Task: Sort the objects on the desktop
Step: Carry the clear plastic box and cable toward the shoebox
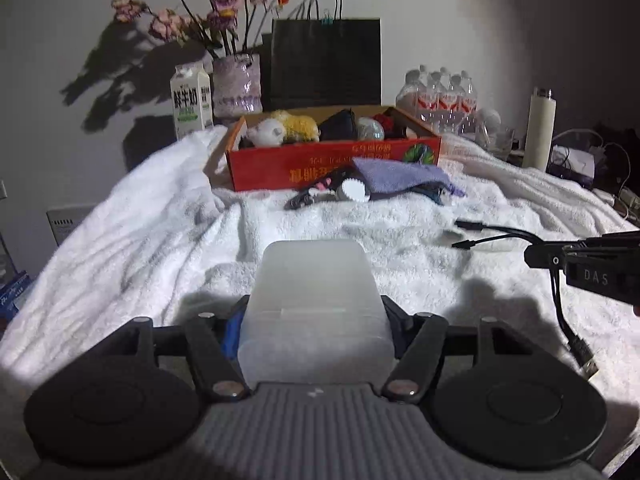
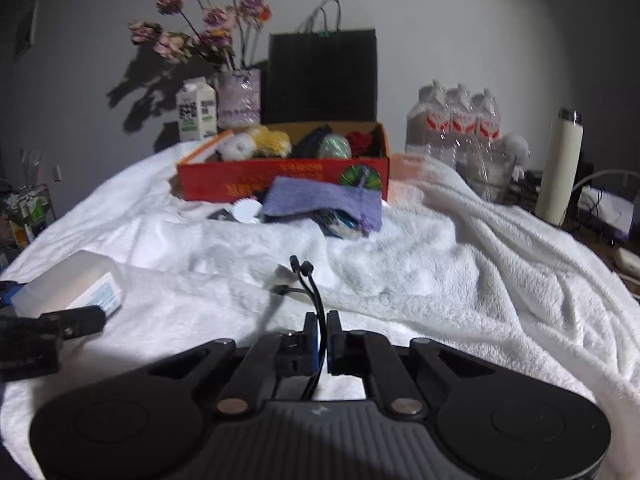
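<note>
My left gripper (image 1: 314, 314) is shut on a translucent white plastic box (image 1: 316, 276), held just above the white towel (image 1: 140, 240). From the right wrist view the same box (image 2: 72, 284) shows at the far left. My right gripper (image 2: 322, 320) is shut on a thin black cable (image 2: 310, 280) whose small plugs stick out ahead of the fingers. In the left wrist view that gripper (image 1: 538, 257) enters from the right, with the cable's USB end (image 1: 589, 368) dangling below it. A red cardboard box (image 1: 332, 162) holding plush toys and other items stands further back.
A purple cloth (image 1: 400, 174), a white round cap (image 1: 354, 191) and small dark items lie in front of the red box. Behind stand a milk carton (image 1: 190, 100), a flower vase (image 1: 236, 84), a black paper bag (image 1: 326, 64), packed water bottles (image 1: 440, 96) and a white flask (image 1: 540, 128).
</note>
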The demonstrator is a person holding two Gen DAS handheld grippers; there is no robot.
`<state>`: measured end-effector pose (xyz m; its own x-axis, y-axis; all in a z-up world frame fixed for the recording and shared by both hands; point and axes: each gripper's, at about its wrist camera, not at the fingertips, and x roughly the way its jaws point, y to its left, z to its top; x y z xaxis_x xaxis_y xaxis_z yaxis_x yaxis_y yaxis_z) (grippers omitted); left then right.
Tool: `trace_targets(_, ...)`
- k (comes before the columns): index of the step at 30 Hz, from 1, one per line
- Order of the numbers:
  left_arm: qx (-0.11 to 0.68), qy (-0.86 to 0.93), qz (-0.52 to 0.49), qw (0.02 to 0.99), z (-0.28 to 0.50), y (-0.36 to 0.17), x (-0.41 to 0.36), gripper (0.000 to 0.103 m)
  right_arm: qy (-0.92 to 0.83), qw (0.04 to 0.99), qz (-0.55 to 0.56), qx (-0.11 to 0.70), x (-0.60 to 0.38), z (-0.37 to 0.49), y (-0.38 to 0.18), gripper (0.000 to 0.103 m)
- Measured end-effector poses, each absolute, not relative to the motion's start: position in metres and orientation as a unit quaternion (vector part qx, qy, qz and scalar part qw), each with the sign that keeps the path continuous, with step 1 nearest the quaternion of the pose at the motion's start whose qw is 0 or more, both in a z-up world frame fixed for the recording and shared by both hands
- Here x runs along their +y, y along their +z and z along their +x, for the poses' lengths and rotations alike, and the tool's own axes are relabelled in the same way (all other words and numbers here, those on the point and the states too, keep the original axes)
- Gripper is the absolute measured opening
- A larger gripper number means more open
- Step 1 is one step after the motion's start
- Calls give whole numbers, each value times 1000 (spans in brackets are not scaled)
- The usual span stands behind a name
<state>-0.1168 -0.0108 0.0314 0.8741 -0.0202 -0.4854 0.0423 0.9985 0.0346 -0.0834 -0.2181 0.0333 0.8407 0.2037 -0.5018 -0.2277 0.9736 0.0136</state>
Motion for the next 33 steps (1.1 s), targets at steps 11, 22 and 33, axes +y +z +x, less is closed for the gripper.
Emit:
trace_targets(11,157,13,38,987,-160,68,-18,67,140,976,-36,165,-208,-142,85,2)
trace_targets(22,133,-20,13,991,-103,106,-2,67,144,979,-42,140,-209,-96,113,2)
trace_targets(33,189,0,-14,982,78,115,18,67,138,977,-24,159,-213,69,134,2)
